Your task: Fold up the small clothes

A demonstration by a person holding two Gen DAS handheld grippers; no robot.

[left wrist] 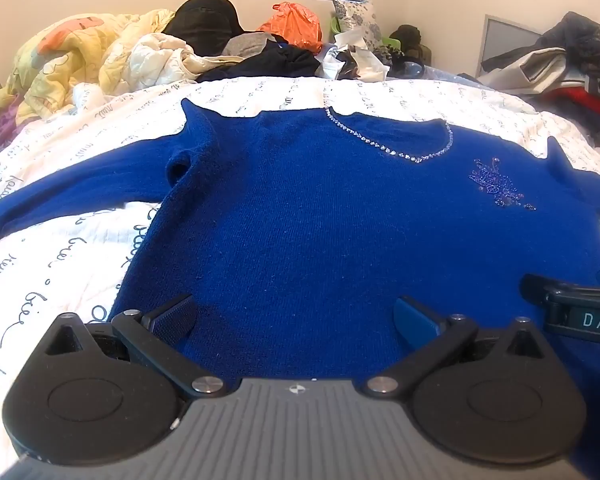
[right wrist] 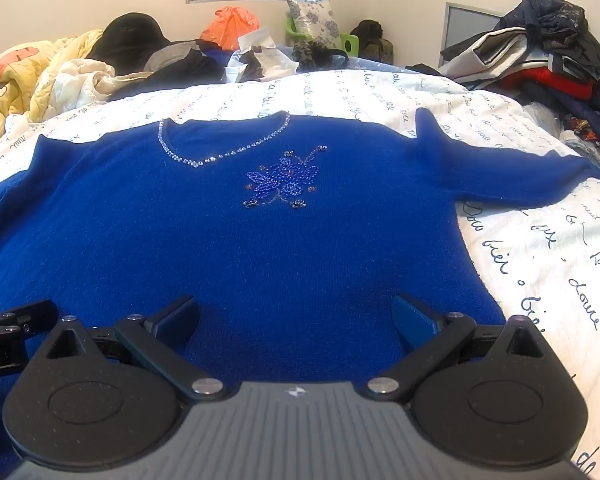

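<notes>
A royal blue knit sweater (left wrist: 320, 216) lies flat, front up, on a white bedspread with script print (left wrist: 52, 264). It has a sequin neckline (left wrist: 392, 148) and a beaded flower (right wrist: 282, 178); it also fills the right wrist view (right wrist: 220, 248). Both sleeves spread out sideways. My left gripper (left wrist: 296, 320) is open and empty over the sweater's lower left part near the hem. My right gripper (right wrist: 296, 318) is open and empty over the lower right part. Each gripper shows at the edge of the other's view.
The bedspread (right wrist: 540, 260) lies bare on both sides of the sweater. At the bed's far end are a yellow quilt (left wrist: 72, 56), dark clothes (left wrist: 276, 60) and an orange bag (left wrist: 296, 24). A heap of clothes (right wrist: 540, 56) rises at the far right.
</notes>
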